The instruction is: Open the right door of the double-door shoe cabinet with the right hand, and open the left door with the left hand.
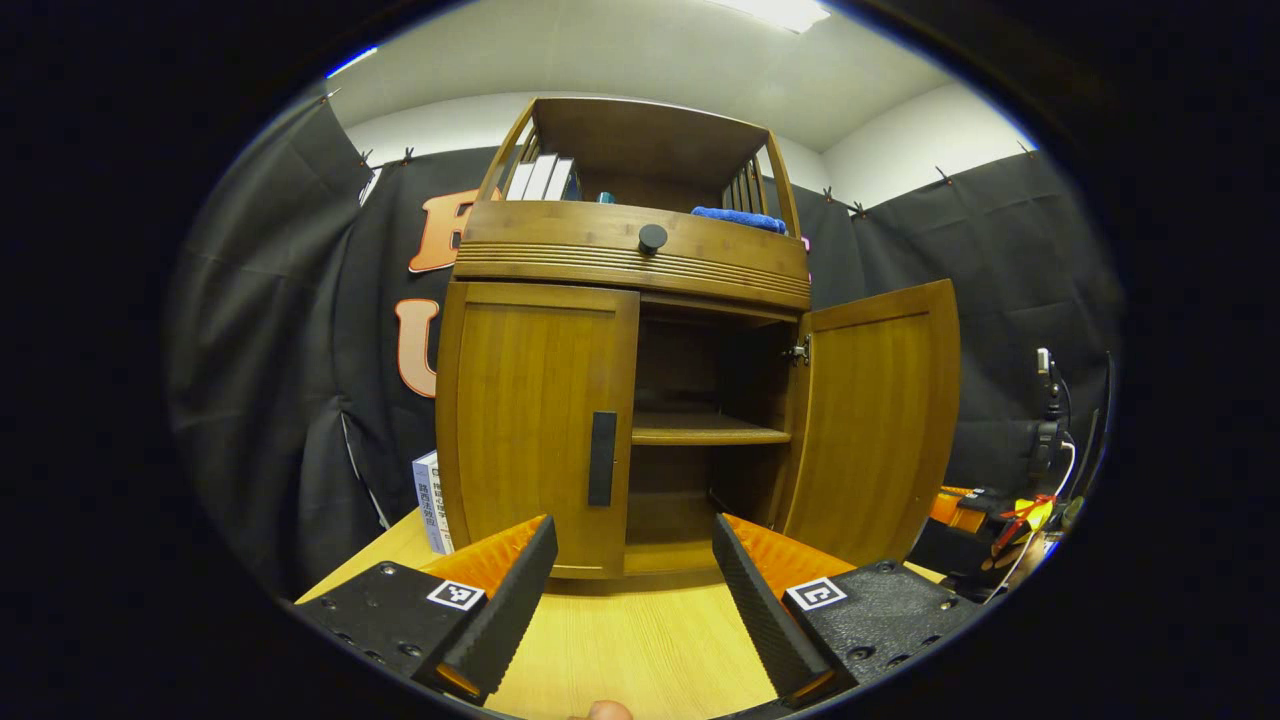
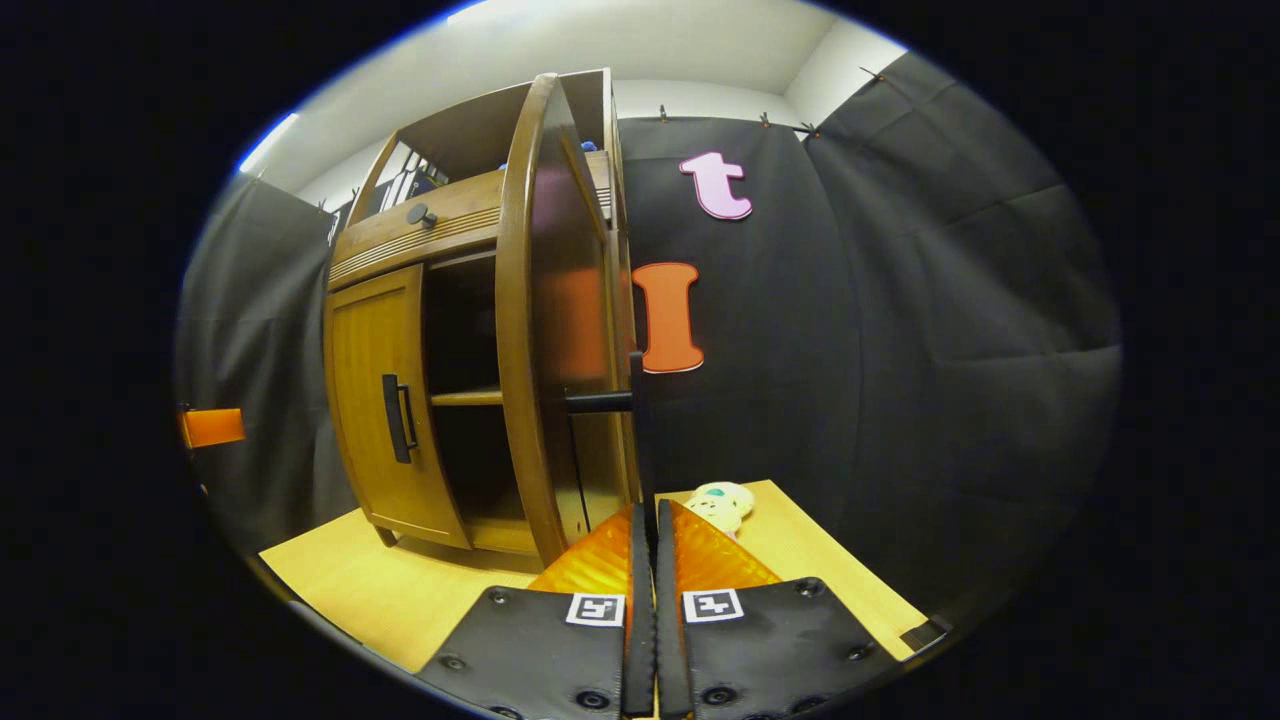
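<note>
One door down, one to go, judging by how the shoe cabinet (image 1: 620, 340) stands on the table (image 1: 620, 650). Right door (image 1: 875, 420) swung wide, inner shelf (image 1: 705, 432) exposed; left door (image 1: 535, 430) flush and closed, its dark handle (image 1: 602, 458) untouched.

Left gripper (image 1: 632, 600): spread wide, holding nothing, hovering low over the table just short of the cabinet front. Handle lies ahead and above, slightly left of the midline between the fingers, near the door's inner edge. Long axis of the handle vertical, so the fingers would need to straddle it side to side, one on each flank. Looks already oriented for that; mainly a matter of rising and advancing.

Right gripper (image 2: 648, 560): fingers pressed close together around the right door's handle (image 2: 640, 440), a thin vertical bar running down between them, clamped as far as can be judged. Right door (image 2: 545, 320) edge-on in the right gripper view, standing out from the cabinet.

Left gripper plainly the nearer tool to the closed door. Hinge on the far left side, so the pull probably arcs outward and leftward.
</note>
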Demonstrator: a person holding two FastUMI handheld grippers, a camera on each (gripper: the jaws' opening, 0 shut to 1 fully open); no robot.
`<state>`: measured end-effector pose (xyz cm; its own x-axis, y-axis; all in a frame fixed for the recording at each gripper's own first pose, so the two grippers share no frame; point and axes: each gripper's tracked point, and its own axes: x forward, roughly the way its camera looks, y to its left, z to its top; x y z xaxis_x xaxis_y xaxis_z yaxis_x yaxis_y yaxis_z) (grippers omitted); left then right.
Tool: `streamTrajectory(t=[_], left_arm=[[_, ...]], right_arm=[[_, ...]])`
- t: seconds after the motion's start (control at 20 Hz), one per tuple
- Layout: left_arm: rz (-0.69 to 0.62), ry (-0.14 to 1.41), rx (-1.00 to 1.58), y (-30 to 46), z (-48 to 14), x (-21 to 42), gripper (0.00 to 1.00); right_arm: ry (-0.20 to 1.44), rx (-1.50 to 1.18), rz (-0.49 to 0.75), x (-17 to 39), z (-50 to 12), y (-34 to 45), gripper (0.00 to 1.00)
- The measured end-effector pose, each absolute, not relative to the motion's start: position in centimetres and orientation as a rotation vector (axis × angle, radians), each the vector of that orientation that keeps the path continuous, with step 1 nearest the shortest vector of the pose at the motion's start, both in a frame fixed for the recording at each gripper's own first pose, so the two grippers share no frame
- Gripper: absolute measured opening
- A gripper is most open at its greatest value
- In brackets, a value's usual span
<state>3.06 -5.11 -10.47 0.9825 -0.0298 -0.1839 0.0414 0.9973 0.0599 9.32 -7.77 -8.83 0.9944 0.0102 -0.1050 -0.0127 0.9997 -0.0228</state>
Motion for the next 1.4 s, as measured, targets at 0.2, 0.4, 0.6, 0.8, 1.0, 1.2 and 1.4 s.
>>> streamTrajectory(t=[0.2, 0.4, 0.6, 0.8, 1.0, 1.2, 1.4], left_arm=[[-0.039, 0.192, 0.064, -5.5, -11.0, 3.7, 0.95], [-0.036, 0.2, 0.061, -5.5, -11.8, 4.3, 0.92], [-0.034, 0.209, 0.062, -5.6, -12.7, 5.5, 0.95], [-0.036, 0.217, 0.069, -5.8, -13.6, 6.7, 0.92], [-0.038, 0.21, 0.078, -5.7, -14.2, 8.8, 0.92], [-0.02, 0.201, 0.086, -5.3, -14.9, 11.5, 0.95], [-0.006, 0.179, 0.116, -4.5, -15.5, 14.4, 0.92]], right_arm=[[0.101, -0.033, -0.005, 9.1, -8.9, -8.7, 0.08], [0.111, -0.025, -0.044, 8.3, -9.3, -10.2, 0.09], [0.132, 0.025, -0.048, 7.6, -9.5, -10.6, 0.0], [0.131, 0.057, -0.049, 6.8, -9.1, -10.4, 0.27], [0.113, 0.047, -0.065, 6.6, -8.3, -10.5, 0.39], [0.114, 0.04, -0.097, 6.2, -8.0, -11.1, 0.39], [0.103, 0.029, -0.133, 5.9, -7.6, -12.2, 0.61]])
